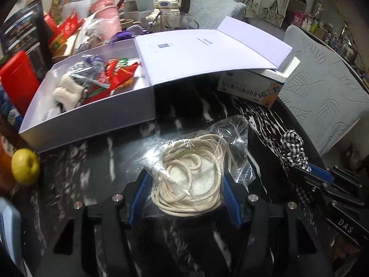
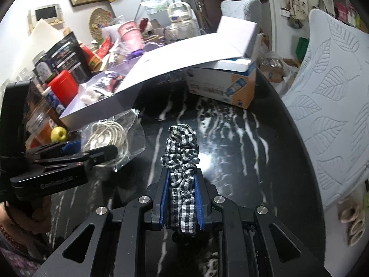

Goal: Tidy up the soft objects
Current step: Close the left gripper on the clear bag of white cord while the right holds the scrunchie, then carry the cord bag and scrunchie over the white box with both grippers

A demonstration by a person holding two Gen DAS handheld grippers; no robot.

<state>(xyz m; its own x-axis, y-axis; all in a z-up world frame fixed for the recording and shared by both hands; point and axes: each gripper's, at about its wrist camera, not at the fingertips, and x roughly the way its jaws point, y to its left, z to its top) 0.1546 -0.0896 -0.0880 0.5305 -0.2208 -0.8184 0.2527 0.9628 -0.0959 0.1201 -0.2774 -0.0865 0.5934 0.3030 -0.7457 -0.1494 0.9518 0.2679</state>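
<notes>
My left gripper [image 1: 185, 184] is shut on a clear bag of coiled cream rope [image 1: 191, 175] and holds it over the black marble table [image 1: 96, 161]; the bag also shows in the right wrist view [image 2: 108, 136]. My right gripper [image 2: 181, 173] is shut on a black-and-white checked scrunchie [image 2: 181, 152], which also shows in the left wrist view [image 1: 293, 147]. The open white box [image 1: 92, 115] with soft items and red wrappers inside stands ahead at the left, its lid [image 1: 207, 50] lying back.
A yellow apple [image 1: 25, 168] lies left of the box. A small carton [image 1: 251, 87] props the lid. A red container [image 1: 18, 80] and clutter stand behind. A quilted chair [image 2: 329, 106] borders the table's right edge.
</notes>
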